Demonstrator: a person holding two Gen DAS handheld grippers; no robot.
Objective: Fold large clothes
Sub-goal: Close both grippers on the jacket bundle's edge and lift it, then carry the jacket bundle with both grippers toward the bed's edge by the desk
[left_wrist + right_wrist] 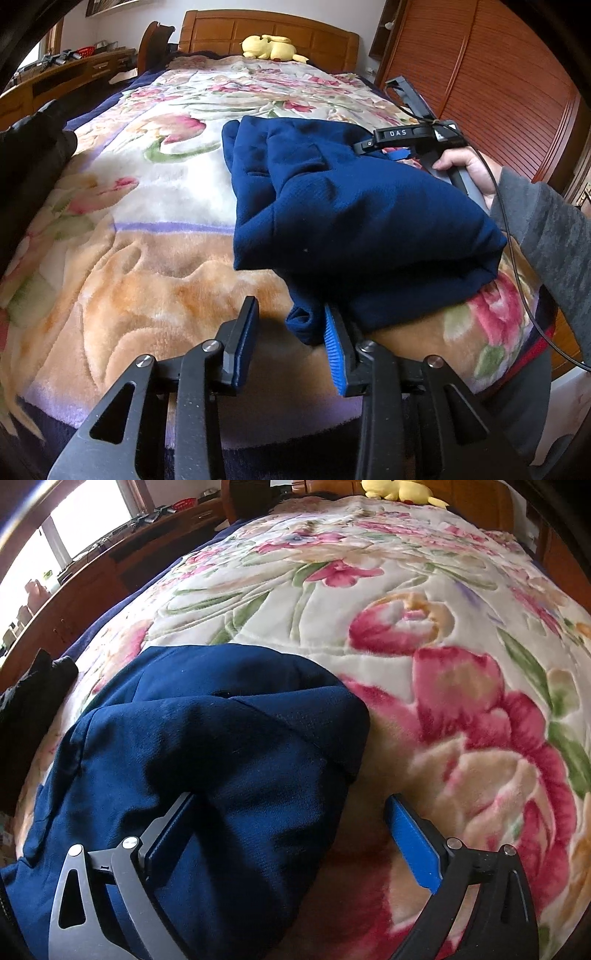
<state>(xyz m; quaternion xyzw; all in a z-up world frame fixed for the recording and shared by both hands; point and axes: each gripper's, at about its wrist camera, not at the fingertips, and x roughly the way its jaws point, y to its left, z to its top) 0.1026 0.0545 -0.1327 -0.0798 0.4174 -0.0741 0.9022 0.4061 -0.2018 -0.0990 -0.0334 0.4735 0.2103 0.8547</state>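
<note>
Bed (155,236) first: its flowered blanket carries the navy garment (343,221), already gathered into a thick, layered bundle near the front edge, so most of the folding looks done. What seems left is tidying: a loose flap droops at the near corner and the top lies lumpy. The left hand-held gripper (291,332) stands partly open, with that flap between its pads, unpinched. The right hand-held gripper (291,834) gapes wide over the bundle's edge, gripping nothing.

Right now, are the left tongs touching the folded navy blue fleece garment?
Touching: the left wrist view shows the left tongs with their right pad against the navy garment's near corner, though not clamped.
</note>
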